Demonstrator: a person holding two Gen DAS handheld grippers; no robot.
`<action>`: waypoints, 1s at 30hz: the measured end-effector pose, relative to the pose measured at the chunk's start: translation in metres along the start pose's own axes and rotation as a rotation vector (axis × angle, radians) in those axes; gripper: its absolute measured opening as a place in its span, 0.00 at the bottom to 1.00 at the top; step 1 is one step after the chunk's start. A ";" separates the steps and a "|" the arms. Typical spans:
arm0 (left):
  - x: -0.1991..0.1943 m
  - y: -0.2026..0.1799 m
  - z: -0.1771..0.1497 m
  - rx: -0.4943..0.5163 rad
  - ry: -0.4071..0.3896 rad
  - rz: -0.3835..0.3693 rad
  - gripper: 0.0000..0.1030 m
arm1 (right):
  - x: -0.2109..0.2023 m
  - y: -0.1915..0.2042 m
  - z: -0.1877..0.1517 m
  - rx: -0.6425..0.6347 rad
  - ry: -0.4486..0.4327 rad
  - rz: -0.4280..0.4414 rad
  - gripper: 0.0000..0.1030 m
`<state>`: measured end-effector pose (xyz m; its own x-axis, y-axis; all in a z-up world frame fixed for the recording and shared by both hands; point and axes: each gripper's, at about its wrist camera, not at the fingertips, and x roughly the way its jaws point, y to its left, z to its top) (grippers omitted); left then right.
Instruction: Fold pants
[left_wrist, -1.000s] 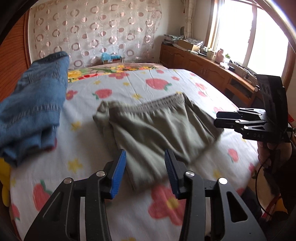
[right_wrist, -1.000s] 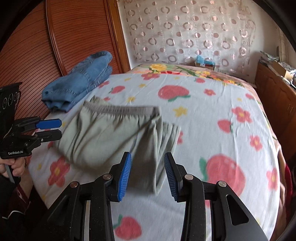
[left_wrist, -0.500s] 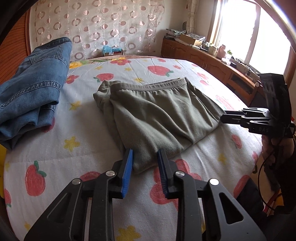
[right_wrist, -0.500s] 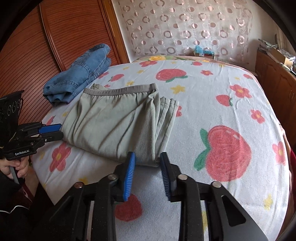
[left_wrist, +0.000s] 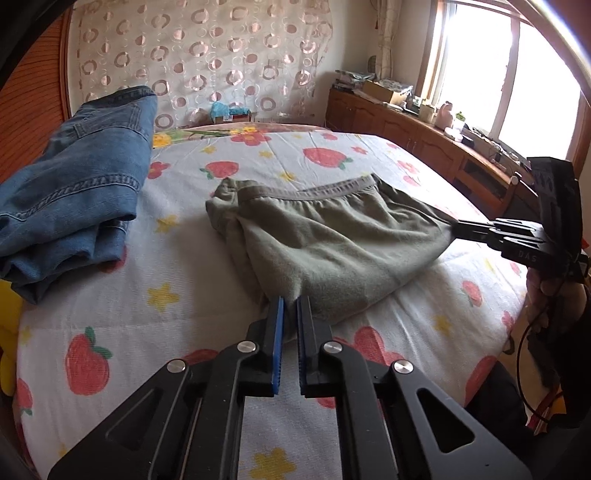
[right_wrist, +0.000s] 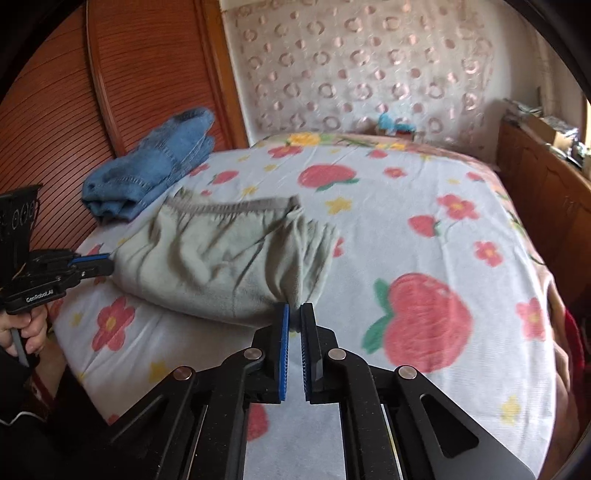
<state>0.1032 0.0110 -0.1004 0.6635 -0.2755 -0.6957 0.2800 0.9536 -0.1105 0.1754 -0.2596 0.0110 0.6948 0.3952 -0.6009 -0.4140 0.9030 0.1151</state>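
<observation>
The olive-green pants (left_wrist: 332, 236) lie folded on the flowered bed sheet (left_wrist: 177, 258), waistband toward the far side. My left gripper (left_wrist: 290, 303) is shut on their near corner, cloth pinched between the blue pads. In the same view my right gripper (left_wrist: 456, 226) grips the right-hand corner. The right wrist view shows the pants (right_wrist: 221, 254) bunched and slightly lifted, my right gripper (right_wrist: 293, 311) shut on the near corner, and my left gripper (right_wrist: 105, 263) holding the left corner.
Folded blue jeans (left_wrist: 85, 184) lie at the bed's left side, by the ribbed wooden panel (right_wrist: 147, 74). A wooden cabinet (left_wrist: 406, 125) with clutter runs under the window on the right. A hand (right_wrist: 29, 328) holds the left gripper's handle.
Both grippers went from open above the pants to shut on their near corners. The cloth is now pulled taut and bunched between them.
</observation>
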 end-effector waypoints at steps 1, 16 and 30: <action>-0.001 0.001 0.000 -0.003 -0.002 -0.002 0.07 | 0.001 0.002 -0.001 -0.006 0.007 0.000 0.05; -0.028 -0.015 0.001 0.043 -0.013 -0.038 0.07 | -0.030 0.007 -0.008 -0.020 0.001 0.038 0.05; -0.048 -0.033 -0.008 0.068 -0.001 -0.041 0.07 | -0.070 0.020 -0.034 -0.038 0.012 0.052 0.05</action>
<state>0.0565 -0.0061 -0.0692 0.6512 -0.3147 -0.6906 0.3540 0.9308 -0.0904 0.0989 -0.2750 0.0284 0.6649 0.4395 -0.6039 -0.4716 0.8740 0.1169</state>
